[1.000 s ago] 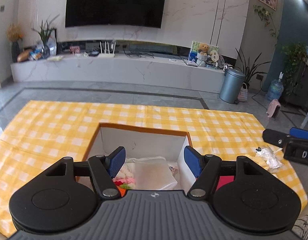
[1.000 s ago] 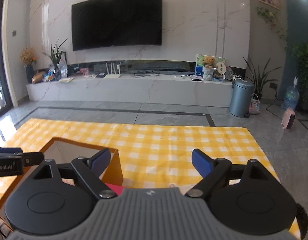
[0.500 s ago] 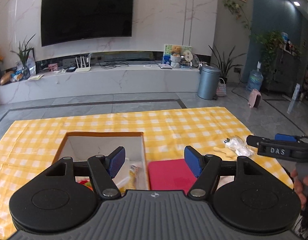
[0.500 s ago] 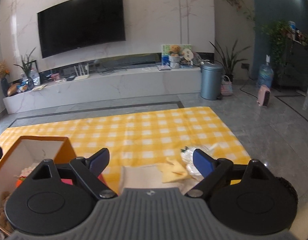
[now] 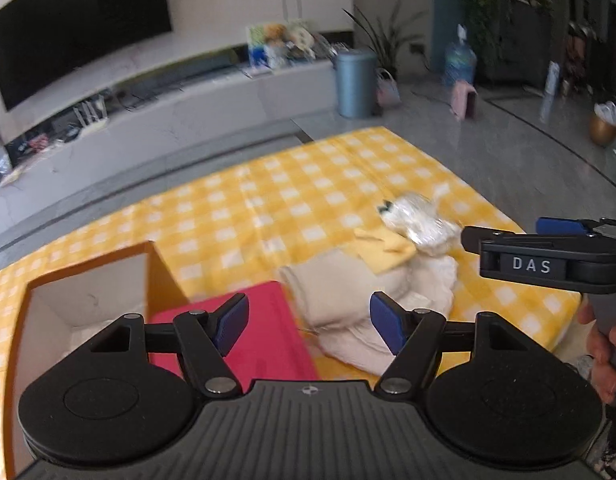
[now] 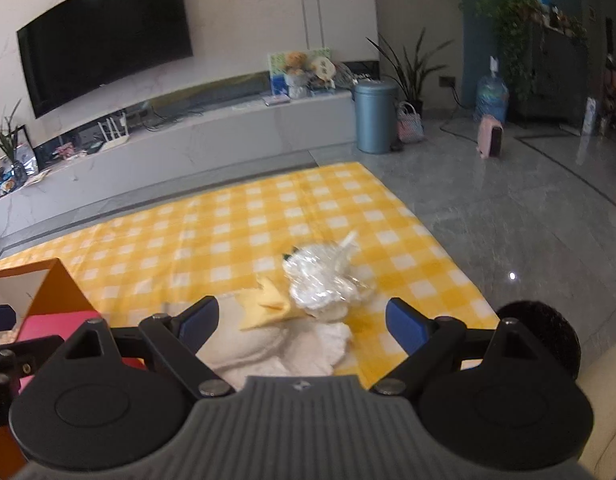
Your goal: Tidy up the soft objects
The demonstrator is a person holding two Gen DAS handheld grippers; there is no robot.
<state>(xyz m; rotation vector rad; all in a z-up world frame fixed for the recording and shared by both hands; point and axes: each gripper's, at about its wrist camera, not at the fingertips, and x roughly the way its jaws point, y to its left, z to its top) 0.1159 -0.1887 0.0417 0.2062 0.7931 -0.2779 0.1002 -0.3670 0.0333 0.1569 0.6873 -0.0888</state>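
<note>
My left gripper [image 5: 308,326] is open and hangs over the seam between a folded red cloth [image 5: 264,344] and a heap of beige and white cloths [image 5: 340,292]; nothing is between its pads. A yellow cloth [image 5: 384,250] and a clear plastic bundle [image 5: 420,220] lie on the far side of the heap. My right gripper [image 6: 302,322] is open and empty above the white cloth [image 6: 276,344], with the yellow cloth [image 6: 268,308] and the plastic bundle [image 6: 324,280] just ahead. An orange box [image 5: 156,276] stands open at the left.
Everything lies on a yellow checked cloth [image 6: 236,232] spread over a grey tiled floor [image 6: 508,220]. The checked cloth ends close to the right of the bundle. A hand [image 5: 604,344] holds the right gripper's handle. A low TV bench [image 6: 188,148] and a bin [image 6: 374,116] stand far behind.
Both views have swung right and dipped. The box slid from centre to the left edge. The cloth heap and plastic bundle now sit in front of both grippers. Both stay open.
</note>
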